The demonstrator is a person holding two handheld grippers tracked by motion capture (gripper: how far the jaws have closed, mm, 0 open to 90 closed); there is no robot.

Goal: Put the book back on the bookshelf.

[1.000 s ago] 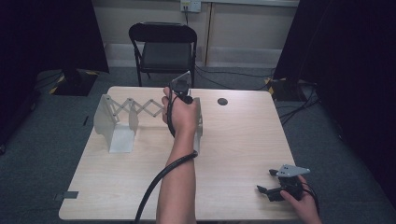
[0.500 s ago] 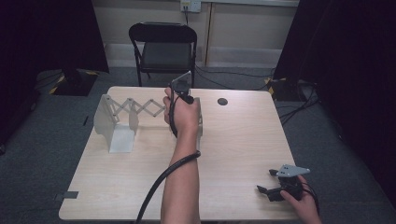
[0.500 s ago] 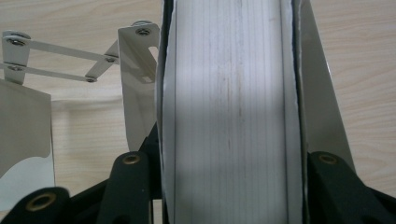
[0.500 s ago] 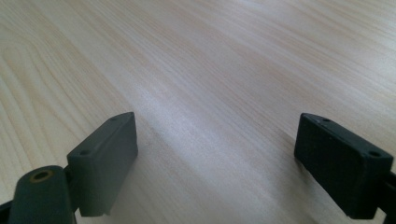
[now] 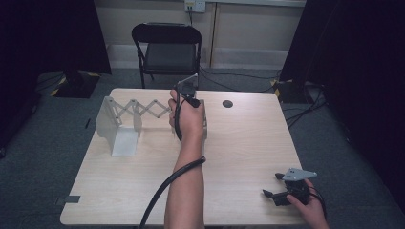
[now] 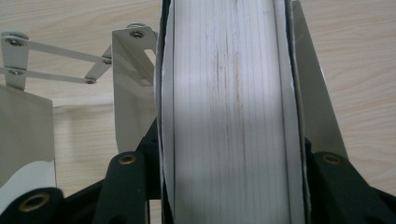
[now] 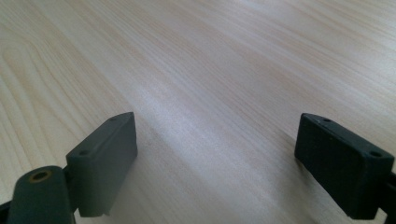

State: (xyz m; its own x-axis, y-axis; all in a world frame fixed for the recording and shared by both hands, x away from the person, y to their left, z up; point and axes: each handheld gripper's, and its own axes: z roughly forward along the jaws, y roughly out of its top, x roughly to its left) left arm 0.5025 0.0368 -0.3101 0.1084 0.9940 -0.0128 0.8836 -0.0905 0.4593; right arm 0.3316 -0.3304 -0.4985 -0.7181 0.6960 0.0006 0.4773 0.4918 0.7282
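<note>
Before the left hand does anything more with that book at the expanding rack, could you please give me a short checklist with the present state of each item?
1. Book between the left gripper jaws: ok; a jaw stands at each cover in the left gripper view.
2. Grip firm: cannot tell; the jaws have just been opening slightly, with the book between them.
3. Book standing on the table: cannot tell; the hand hides its base.
4. Expanding rack stretched out, end plate upright: ok.
5. Right gripper clear of the work: ok; open, at the table's near right corner.
</note>
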